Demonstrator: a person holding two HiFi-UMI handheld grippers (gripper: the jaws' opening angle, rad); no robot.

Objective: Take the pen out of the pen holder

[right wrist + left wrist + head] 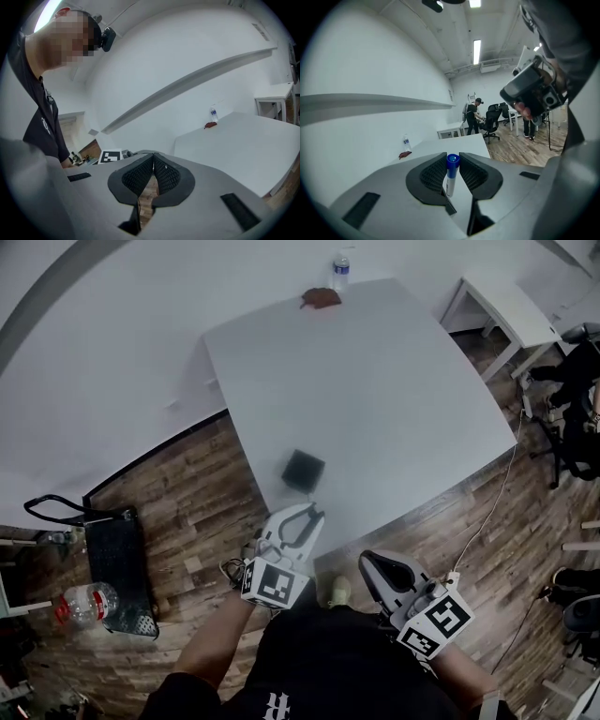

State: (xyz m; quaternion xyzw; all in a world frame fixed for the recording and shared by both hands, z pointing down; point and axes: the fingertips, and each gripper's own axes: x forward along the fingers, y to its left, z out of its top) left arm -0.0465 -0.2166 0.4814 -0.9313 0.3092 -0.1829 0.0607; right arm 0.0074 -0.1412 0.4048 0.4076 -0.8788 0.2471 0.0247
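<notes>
A black square pen holder [303,470] stands near the front edge of the white table [375,390]. My left gripper [309,515] hangs just in front of the holder, above the table's edge. In the left gripper view, the left gripper [452,165] is shut on a pen [451,176] with a white barrel and a blue cap. The pen stands upright between the ribbed pads, clear of the holder. My right gripper [372,565] hangs lower, off the table over the wood floor. Its jaws are shut with nothing between them, as the right gripper view [153,159] shows.
A water bottle [341,270] and a brown object [321,298] sit at the table's far edge. A small white table [506,310] and office chairs [577,418] stand to the right, and a cable [497,502] runs across the floor. A black bag [117,563] and a plastic bottle [84,604] lie to the left.
</notes>
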